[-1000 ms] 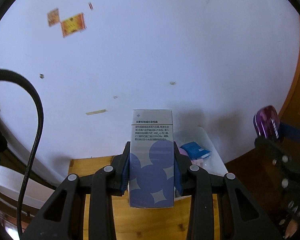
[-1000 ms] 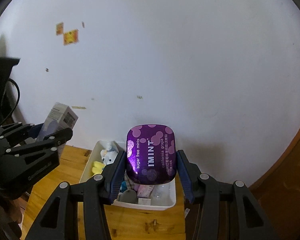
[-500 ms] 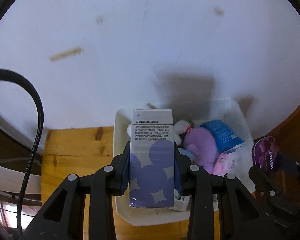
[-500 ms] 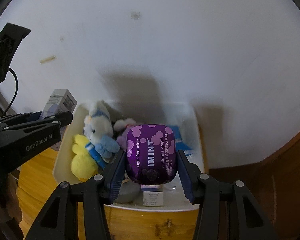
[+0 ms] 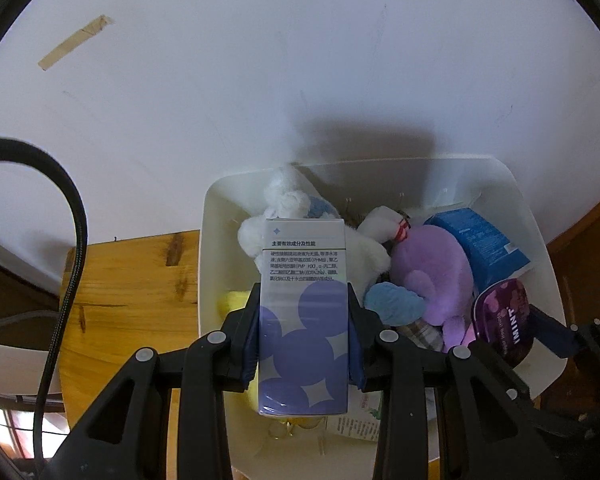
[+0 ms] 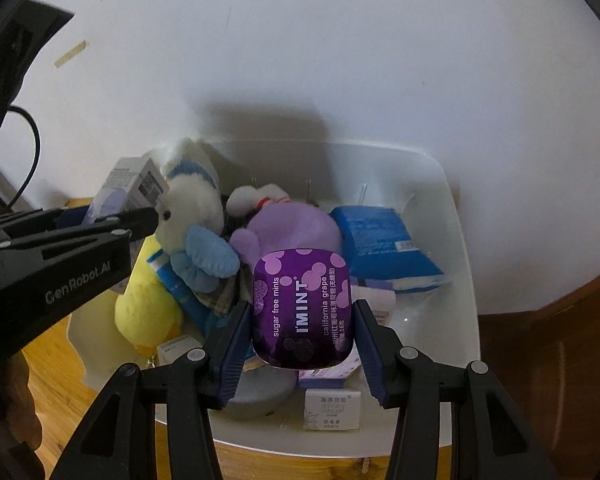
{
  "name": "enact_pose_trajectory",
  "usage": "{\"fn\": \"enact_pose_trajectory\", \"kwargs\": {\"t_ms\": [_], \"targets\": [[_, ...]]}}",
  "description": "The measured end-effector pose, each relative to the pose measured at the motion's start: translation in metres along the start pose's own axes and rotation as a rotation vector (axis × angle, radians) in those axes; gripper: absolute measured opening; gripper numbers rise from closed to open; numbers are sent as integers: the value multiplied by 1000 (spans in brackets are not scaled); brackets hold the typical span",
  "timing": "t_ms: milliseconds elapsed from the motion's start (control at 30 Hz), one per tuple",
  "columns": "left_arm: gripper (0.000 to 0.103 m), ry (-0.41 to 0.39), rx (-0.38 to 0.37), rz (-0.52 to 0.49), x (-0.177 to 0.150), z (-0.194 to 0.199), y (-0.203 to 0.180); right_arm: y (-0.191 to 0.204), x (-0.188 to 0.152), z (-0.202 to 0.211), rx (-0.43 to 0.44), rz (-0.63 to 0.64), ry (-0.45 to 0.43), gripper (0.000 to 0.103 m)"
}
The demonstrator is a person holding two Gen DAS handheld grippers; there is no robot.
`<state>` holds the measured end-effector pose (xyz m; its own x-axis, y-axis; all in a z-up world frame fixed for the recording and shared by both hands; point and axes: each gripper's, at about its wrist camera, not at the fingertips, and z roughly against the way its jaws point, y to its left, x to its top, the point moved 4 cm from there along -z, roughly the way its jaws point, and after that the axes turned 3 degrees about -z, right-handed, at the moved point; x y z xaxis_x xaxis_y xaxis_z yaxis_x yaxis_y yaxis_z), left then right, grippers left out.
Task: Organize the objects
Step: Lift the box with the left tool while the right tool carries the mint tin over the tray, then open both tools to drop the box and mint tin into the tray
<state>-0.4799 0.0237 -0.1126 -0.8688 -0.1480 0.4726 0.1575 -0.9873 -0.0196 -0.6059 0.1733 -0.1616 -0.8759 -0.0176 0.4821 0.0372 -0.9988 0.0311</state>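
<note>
My left gripper [image 5: 303, 308] is shut on a tall white and purple carton [image 5: 303, 320], held over the left part of a white bin [image 5: 536, 224]. My right gripper [image 6: 303, 320] is shut on a purple mint tin [image 6: 302, 306], which hangs over the same white bin [image 6: 464, 264]. The tin [image 5: 504, 324] also shows at the right edge of the left wrist view, and the carton [image 6: 130, 188] with the left gripper [image 6: 136, 216] at the left of the right wrist view.
The bin holds a white plush [image 6: 192, 204], a purple plush [image 6: 292, 224], a yellow plush [image 6: 148, 308], a blue packet [image 6: 380, 248], a grey round item [image 6: 260, 392] and small white boxes [image 6: 332, 408]. It rests on a wooden table [image 5: 128, 292] against a white wall [image 5: 260, 60].
Both grippers have moved forward and down toward the bin with their loads; the bin now fills the lower part of both views. Both grips are unchanged.
</note>
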Motion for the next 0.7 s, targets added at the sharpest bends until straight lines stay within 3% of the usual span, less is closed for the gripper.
{"fn": "enact_pose_trajectory", "kwargs": {"t_ms": [267,400,500,567,700], "targets": [[39,2,-25,-1,-2,-7,0,-1,-9,-3,6,5,24,51],[40,34,-53,23,-7,-10,1,-3,-11,2,10,-13,-3,69],[45,37,-55,24,-10,-8,0,-5,-13,10,28,-19,-28,70],[55,33,-56,25,-12,-6,-1,-5,-15,15,28,-20,-30,70],[59,13,-42,24,-14,6,0,-7,-18,20,26,-17,-29,70]]}}
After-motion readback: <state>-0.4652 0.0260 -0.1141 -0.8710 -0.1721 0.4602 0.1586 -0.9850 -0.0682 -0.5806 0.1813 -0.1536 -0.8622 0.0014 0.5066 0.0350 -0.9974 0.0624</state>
